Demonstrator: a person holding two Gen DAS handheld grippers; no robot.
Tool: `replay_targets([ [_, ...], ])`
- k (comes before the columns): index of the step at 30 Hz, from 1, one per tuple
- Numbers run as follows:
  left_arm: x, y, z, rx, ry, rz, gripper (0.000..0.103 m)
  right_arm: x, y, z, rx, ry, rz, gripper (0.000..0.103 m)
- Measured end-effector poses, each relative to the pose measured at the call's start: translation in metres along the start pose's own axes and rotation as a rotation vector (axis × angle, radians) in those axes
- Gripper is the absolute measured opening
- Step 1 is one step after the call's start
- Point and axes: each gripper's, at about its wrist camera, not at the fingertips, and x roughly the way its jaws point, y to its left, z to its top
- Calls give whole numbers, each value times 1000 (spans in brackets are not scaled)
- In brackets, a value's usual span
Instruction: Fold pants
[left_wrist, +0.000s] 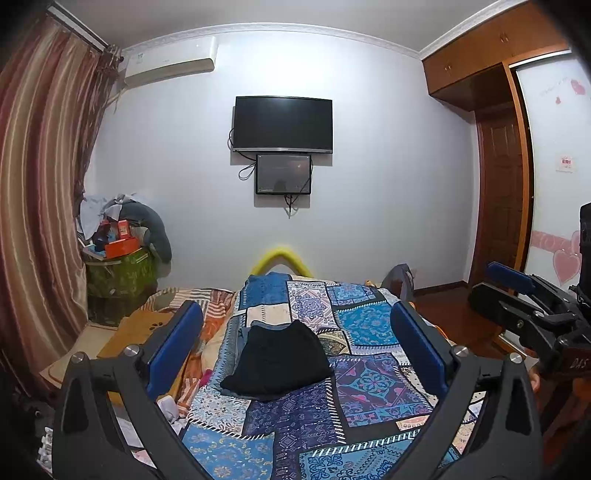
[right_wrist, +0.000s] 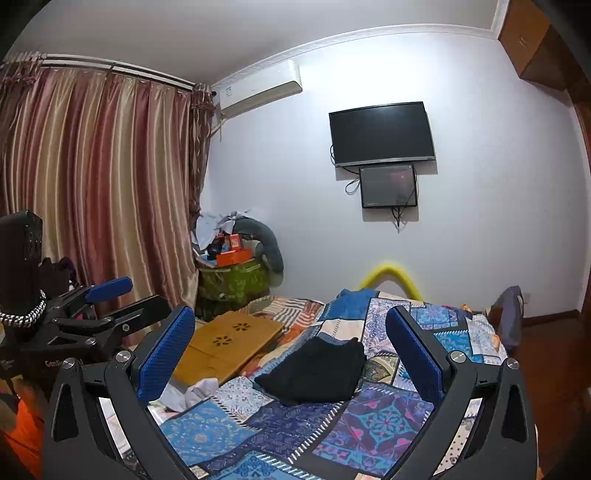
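The black pants lie folded in a compact pile on the patchwork bedspread, on top of a grey-blue garment edge. They also show in the right wrist view. My left gripper is open and empty, held above the bed with the pile between its blue pads. My right gripper is open and empty too, likewise back from the pile. The right gripper appears at the right edge of the left wrist view; the left gripper appears at the left of the right wrist view.
A wooden lap tray lies on the bed left of the pants, with white crumpled cloth near it. A cluttered green bin stands by the curtain. A TV hangs on the far wall. A yellow footboard arch marks the bed end.
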Motion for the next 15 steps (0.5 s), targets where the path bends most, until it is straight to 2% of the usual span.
replay_targets([
  [7, 0, -2, -1, 5, 4, -36, 103, 0, -1, 0, 0, -1, -3, 103],
  [15, 3, -1, -1, -10, 21, -43, 103, -1, -1, -1, 1, -2, -1, 103],
])
